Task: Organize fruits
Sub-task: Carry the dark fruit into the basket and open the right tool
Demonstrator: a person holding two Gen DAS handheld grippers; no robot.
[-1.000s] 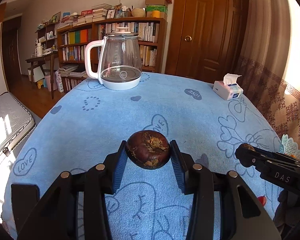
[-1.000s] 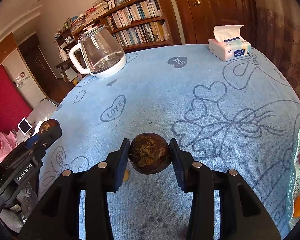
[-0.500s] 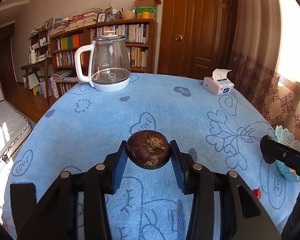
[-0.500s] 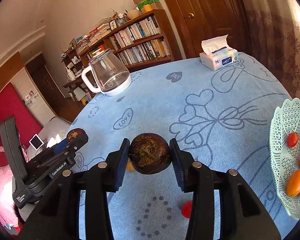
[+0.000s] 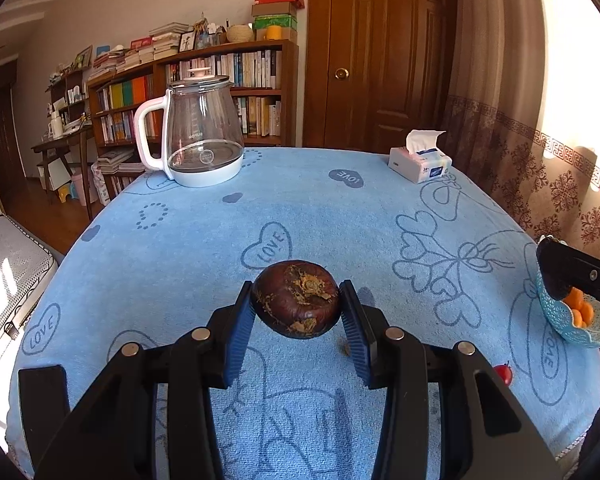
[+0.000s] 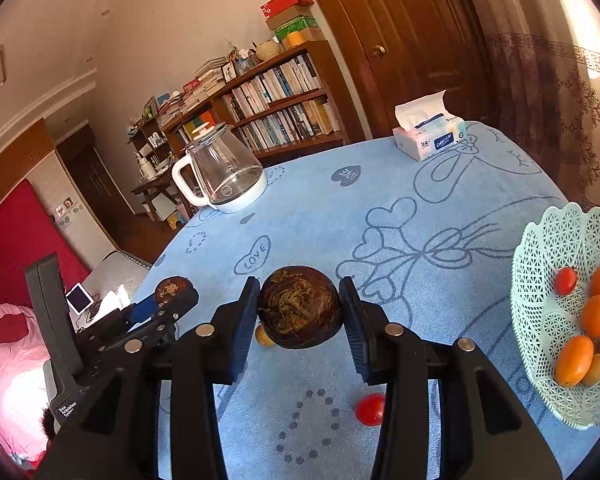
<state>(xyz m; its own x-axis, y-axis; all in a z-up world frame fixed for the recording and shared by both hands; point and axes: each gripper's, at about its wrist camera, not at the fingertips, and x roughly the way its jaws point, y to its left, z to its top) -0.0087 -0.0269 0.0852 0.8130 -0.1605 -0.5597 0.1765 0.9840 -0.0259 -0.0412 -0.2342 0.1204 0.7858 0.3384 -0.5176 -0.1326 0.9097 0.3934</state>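
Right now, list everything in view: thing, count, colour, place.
dark round fruits: two, brown, one in the left hand-held gripper, one in the right
basket: one, pale green, table's right edge
orange fruits: several, orange, in basket
cherry tomatoes: two, red, one in basket, one on cloth
small yellowish fruit: one, on cloth, partly hidden
kettle: one, glass and white, far left
tissue box: one, white, far right
tablecloth: one, blue
bookshelf: one, brown, behind table
left hand-held gripper: black, blue pads
right hand-held gripper: black, blue pads
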